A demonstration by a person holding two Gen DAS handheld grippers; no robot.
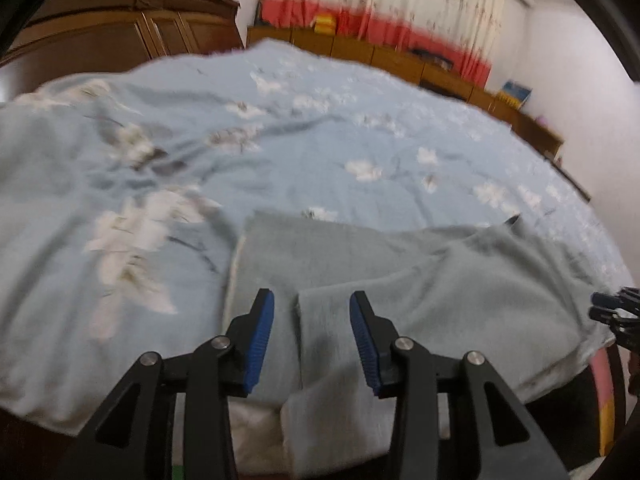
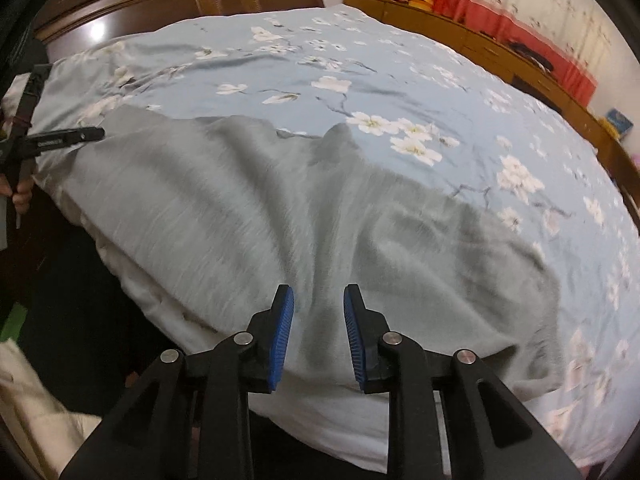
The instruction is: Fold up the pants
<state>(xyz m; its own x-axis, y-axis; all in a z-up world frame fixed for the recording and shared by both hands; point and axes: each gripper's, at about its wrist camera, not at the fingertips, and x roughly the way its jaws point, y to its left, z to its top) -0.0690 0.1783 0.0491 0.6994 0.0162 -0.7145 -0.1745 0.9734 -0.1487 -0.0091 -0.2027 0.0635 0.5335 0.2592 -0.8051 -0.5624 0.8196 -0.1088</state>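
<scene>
Grey knit pants (image 2: 280, 208) lie flattened on the bed (image 2: 400, 60), along its near edge, directly ahead of and below both tools. Their long axis runs crosswise to the direction each tool points, from the left hand-held gripper (image 1: 312, 336) across to the right hand-held gripper (image 2: 319, 332). In the left wrist view a folded layer's edge (image 1: 298, 304) sits right between the blue pads (image 1: 262, 340), with the cloth's left border just outside the left pad. Both pairs of jaws stand partly apart, narrow rather than wide, and hold nothing (cloth shows in the gaps, but no pad presses on it). Each end has its own tool about equally near, so I judge the next fold needs both to pinch together and carry one end lengthwise over the other.
</scene>
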